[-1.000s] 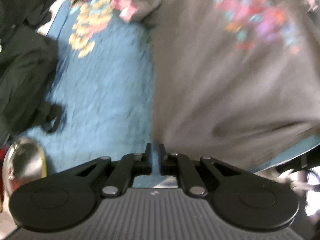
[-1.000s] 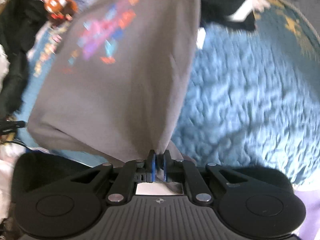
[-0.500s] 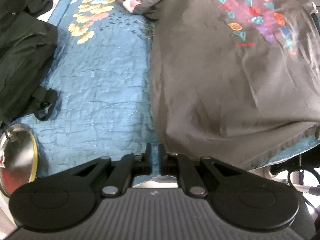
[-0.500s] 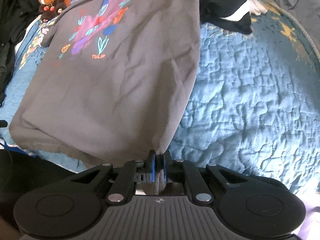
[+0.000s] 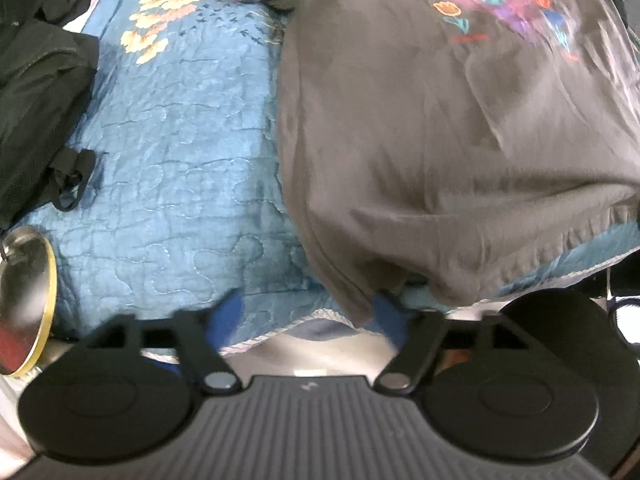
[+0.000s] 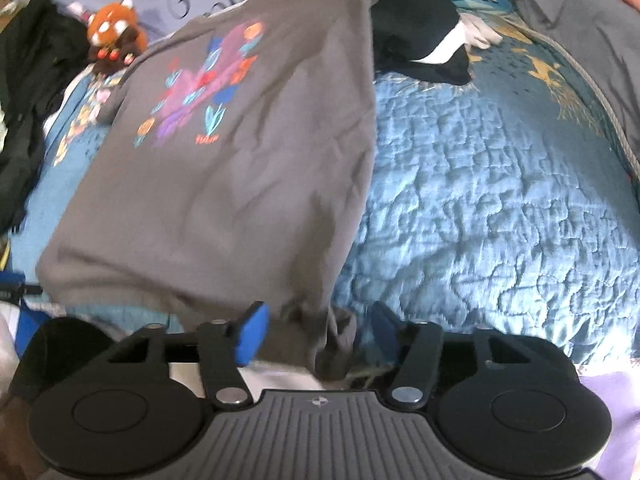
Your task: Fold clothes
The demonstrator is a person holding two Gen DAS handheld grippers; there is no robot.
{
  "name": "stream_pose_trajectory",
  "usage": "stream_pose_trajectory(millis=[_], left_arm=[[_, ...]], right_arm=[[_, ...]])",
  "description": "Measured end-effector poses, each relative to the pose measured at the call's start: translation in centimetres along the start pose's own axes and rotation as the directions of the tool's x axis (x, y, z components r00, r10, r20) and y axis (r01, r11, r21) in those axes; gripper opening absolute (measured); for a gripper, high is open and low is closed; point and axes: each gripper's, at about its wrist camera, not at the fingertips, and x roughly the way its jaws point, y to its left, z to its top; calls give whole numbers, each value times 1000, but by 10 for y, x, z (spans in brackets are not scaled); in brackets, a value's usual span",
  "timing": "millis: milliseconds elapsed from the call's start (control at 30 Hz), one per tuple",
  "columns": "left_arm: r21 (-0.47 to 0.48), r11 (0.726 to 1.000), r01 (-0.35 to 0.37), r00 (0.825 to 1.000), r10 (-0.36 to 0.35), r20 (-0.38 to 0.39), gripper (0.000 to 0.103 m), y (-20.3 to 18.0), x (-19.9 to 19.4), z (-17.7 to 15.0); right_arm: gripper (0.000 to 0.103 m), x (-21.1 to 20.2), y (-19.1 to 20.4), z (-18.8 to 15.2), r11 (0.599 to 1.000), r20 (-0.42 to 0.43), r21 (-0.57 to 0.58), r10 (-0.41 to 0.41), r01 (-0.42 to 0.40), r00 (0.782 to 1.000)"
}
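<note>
Grey shirt (image 6: 248, 184) is being laid flat on the blue quilt (image 6: 500, 216), filling the left half of the right view. Both claws are being spread: the left gripper (image 5: 308, 316) and right gripper (image 6: 316, 332) are opening, hem corners lying loose between their pads, unpinched.

One grey T-shirt (image 6: 240, 184) with a single tulip print is lying on one blue quilted bed cover (image 6: 500, 220); one orange plush toy (image 6: 114, 32) is sitting at the far end, and one black-and-white garment (image 6: 424, 36) is lying past the shirt's far corner. One black bag (image 5: 36, 120) with one strap loop is resting at the cover's edge, with one round gold-rimmed mirror (image 5: 24, 300) showing beside it. Two grippers are counting in, one per view, each showing two blue fingers (image 6: 250, 334).
</note>
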Motion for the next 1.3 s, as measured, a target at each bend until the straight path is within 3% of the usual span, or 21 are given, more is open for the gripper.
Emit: stream_pose_trajectory(millis=[233,400,500,600,633,667,767,800,933,1033,1133,1300], left_arm=[[22,1000,12,1000,-12,3,87,-15,16,0],[-24,996,90,996,-91,-11,82,-18,30,5],[-31,995,98,995,-99,-28,79,-19,35,6],[-29,995,98,994,-99,-36,79,-20,38,6],[-34,995,97,994,-99,-39,78,-20,38,5],[-40,995,96,994,-98,-42,76,-19,39,5],[-60,993,102,993,-105,-52,63,-17,40,3],[-70,992,106,992,-110,-59,60,-16,42,3],[-106,988,116,988,-125,-87,27,-14,47,3],[-108,987,117,987,-128,-95,13,-16,47,2],[-97,988,118,987,-128,-101,8,-19,46,0],[-82,991,105,990,-112,-85,7,-18,31,-5]], right_arm=[[66,2,5,-7,995,-12,-91,-45,44,999],[64,10,4,-8,992,-31,-115,-58,54,998],[60,22,8,-4,994,-68,-113,-10,2,998],[54,40,15,-2,993,-130,-118,-20,5,991],[47,45,17,-2,993,-150,-118,-24,6,988],[37,49,19,-2,993,-170,-121,-23,3,985],[20,51,24,-4,990,-180,-143,-19,-7,983],[18,51,26,-4,990,-178,-144,-16,-10,984],[10,48,30,-6,989,-176,-143,0,-26,984],[9,42,31,-7,990,-173,-139,12,-37,985],[8,34,26,-6,991,-174,-126,29,-51,984],[7,14,17,-7,992,-184,-83,82,-98,980]])
